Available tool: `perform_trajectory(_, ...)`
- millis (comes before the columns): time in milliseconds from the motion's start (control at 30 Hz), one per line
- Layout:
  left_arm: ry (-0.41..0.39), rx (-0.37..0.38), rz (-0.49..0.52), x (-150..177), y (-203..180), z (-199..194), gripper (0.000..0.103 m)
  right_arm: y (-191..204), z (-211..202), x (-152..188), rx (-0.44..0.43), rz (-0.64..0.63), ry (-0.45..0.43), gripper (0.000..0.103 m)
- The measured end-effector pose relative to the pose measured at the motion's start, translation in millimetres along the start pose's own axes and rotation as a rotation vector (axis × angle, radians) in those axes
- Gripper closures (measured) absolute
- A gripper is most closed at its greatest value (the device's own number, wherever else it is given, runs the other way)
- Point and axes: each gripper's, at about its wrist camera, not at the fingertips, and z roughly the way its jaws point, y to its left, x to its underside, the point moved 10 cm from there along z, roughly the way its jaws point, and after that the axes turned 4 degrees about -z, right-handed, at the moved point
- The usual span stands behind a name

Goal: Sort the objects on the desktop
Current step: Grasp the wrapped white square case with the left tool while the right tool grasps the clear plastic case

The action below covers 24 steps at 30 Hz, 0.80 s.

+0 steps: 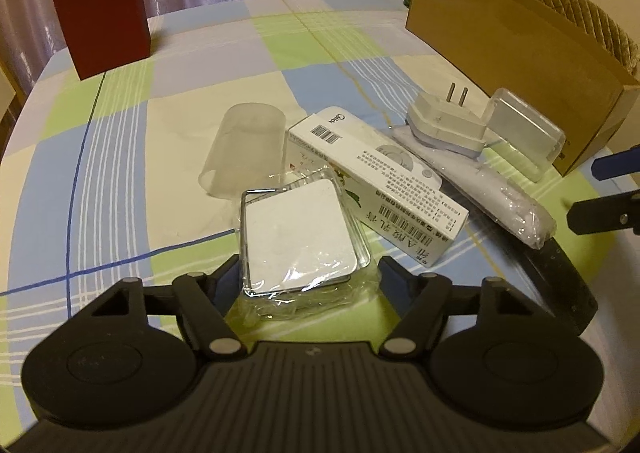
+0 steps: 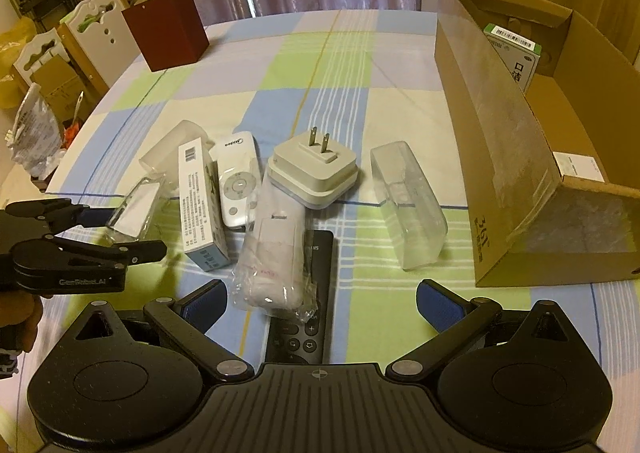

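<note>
Your left gripper (image 1: 308, 269) pinches the small clear case (image 1: 300, 233) at its near end, lifted clear of the pile for sorting; your right gripper (image 2: 320, 305) hangs spread above the black remote (image 2: 304, 333); the cardboard box (image 2: 520, 173) waits far right.

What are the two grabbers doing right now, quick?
Left gripper: shut on the clear square case with a white pad inside.
Right gripper: open, holding nothing, above the black remote.
</note>
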Motion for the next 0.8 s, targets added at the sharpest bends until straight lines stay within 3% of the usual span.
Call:
perform_trajectory(133, 0.0, -0.001, -0.001, 2.4, 5.3, -1.3, 0.035, 1.3, 0.4, 0.0, -0.001, 0.0, 0.0, 0.0)
perform_trajectory(200, 0.0, -0.008, 0.007, 2.3, 6.3, -0.9, 0.043, 2.2, 1.3, 0.8, -0.002, 0.0, 0.002, 0.0)
perform_trajectory(467, -0.008, -0.015, 0.006, 2.7, 8.9, -2.6, 0.051, 8.4, 1.0, -1.9, -0.008, 0.002, -0.013, 0.0)
perform_trajectory(800, 0.011, -0.005, -0.008, 19.7, 14.3, -20.6, 0.052, 19.4, 11.8, -7.7, -0.017, -0.04, -0.008, 0.0)
